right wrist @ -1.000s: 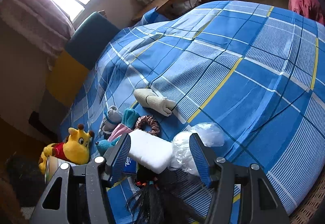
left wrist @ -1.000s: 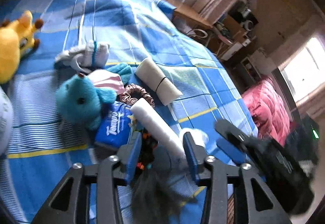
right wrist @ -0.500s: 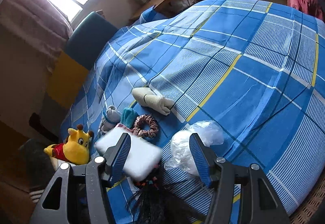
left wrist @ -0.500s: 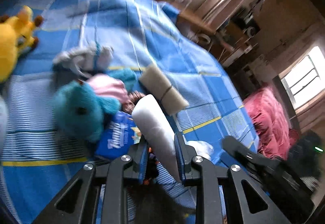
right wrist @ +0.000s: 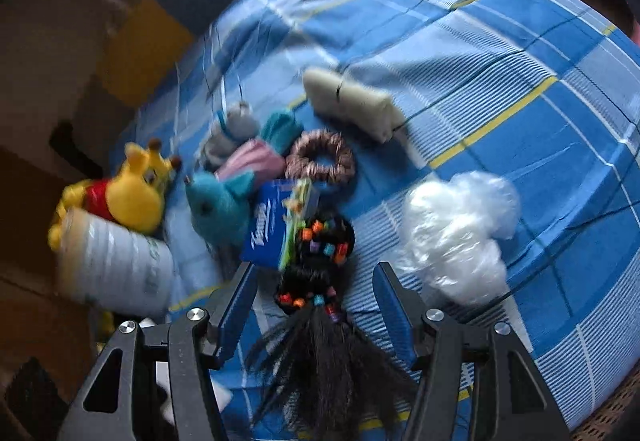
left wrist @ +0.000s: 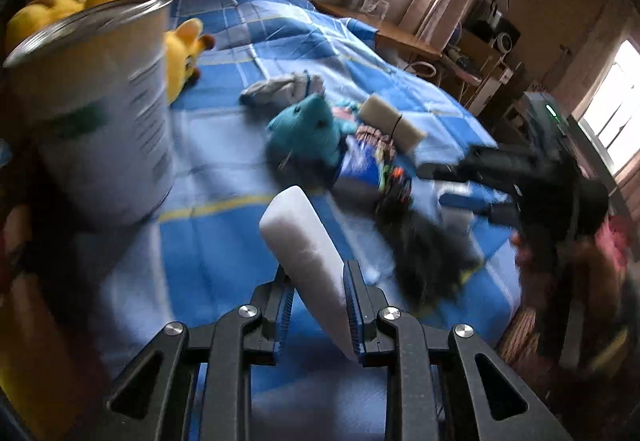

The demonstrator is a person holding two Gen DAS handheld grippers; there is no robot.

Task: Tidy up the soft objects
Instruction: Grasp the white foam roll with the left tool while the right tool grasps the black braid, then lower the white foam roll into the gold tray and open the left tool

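Holding a white foam block (left wrist: 308,253) between the closed-in jaws of our left gripper (left wrist: 318,305), we see it stick up and forward above the blue checked bedspread (left wrist: 208,241), clear of the cloth. Those jaws have just been closing, and the pads now press on both sides of the block. A tall metal tin (left wrist: 96,113) stands on the bed to the left, with a yellow plush bear (left wrist: 186,53) behind it.

Our right gripper (right wrist: 314,305) hangs with its jaws about half open and nothing pinched; a black hairpiece with coloured beads (right wrist: 320,281) lies on the bed between them. Beyond it lie a blue tissue pack (right wrist: 272,229), a teal plush toy (right wrist: 216,205), a brown scrunchie (right wrist: 320,161) and a beige rolled cloth (right wrist: 352,105). A crumpled clear plastic bag (right wrist: 456,233) rests just right of the right finger.
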